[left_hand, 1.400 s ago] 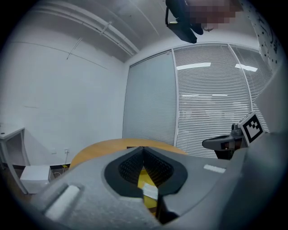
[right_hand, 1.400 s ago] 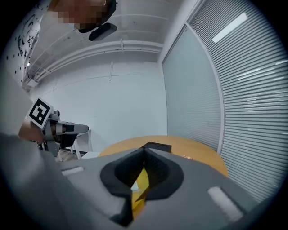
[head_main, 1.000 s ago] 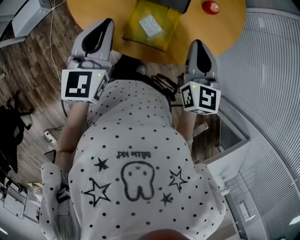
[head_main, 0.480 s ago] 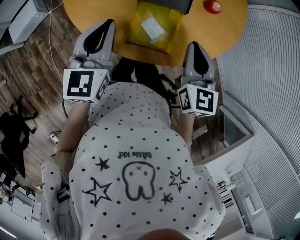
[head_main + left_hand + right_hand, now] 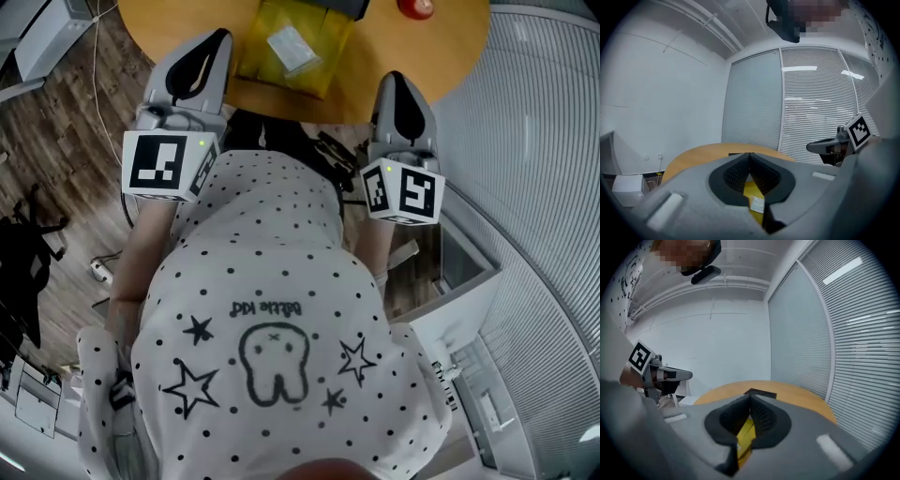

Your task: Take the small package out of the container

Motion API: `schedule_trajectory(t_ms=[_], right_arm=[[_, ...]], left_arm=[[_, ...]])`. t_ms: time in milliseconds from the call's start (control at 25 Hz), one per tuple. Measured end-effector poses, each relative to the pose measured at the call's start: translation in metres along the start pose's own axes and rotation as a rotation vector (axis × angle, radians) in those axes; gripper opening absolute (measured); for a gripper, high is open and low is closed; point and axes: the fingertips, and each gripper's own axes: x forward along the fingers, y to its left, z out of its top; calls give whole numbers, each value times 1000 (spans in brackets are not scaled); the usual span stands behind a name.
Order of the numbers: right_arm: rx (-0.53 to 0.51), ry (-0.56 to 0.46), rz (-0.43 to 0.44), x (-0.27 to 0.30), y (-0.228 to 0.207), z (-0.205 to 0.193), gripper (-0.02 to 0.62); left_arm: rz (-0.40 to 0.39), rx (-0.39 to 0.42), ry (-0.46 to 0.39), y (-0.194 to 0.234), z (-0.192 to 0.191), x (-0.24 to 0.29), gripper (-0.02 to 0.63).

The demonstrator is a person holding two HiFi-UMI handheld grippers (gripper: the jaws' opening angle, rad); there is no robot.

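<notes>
A yellow package (image 5: 286, 47) with a white label (image 5: 287, 44) lies on the round orange table (image 5: 187, 19); it also shows below the jaws as the package (image 5: 752, 192) and the package (image 5: 744, 434). Its far end touches a dark flat container (image 5: 349, 6) that the frame's top edge cuts off. My left gripper (image 5: 214, 39) hovers at the table's near edge, left of the package, shut and empty (image 5: 749, 157). My right gripper (image 5: 394, 80) is held just off the near edge to the right, shut with nothing in it (image 5: 751, 397).
A red object (image 5: 415, 7) sits on the table at the back right. The person's dotted white shirt (image 5: 272, 309) fills the lower head view. Glass walls with blinds (image 5: 525, 141) stand to the right, and wooden floor with cables (image 5: 66, 112) lies to the left.
The head camera has shifted a little, so the package and table sit slightly higher in the frame. Both grippers stay shut near the table's edge.
</notes>
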Motion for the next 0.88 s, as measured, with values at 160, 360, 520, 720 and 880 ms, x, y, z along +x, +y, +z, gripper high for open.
schedule_trajectory(t_ms=[160, 360, 520, 720, 880], right_arm=[[-19, -13, -3, -6, -16, 11, 5], [-67, -17, 58, 1, -8, 21, 5], [-100, -16, 102, 3, 1, 24, 5], [-129, -20, 128, 4, 9, 24, 5], [-121, -34, 135, 1, 12, 28, 5]], left_arm=[[11, 4, -28, -9, 13, 1, 3], [52, 0, -68, 2, 25, -3, 3], [74, -6, -85, 7, 27, -8, 3], [75, -12, -109, 6, 25, -10, 3], [81, -8, -119, 5, 27, -14, 3]])
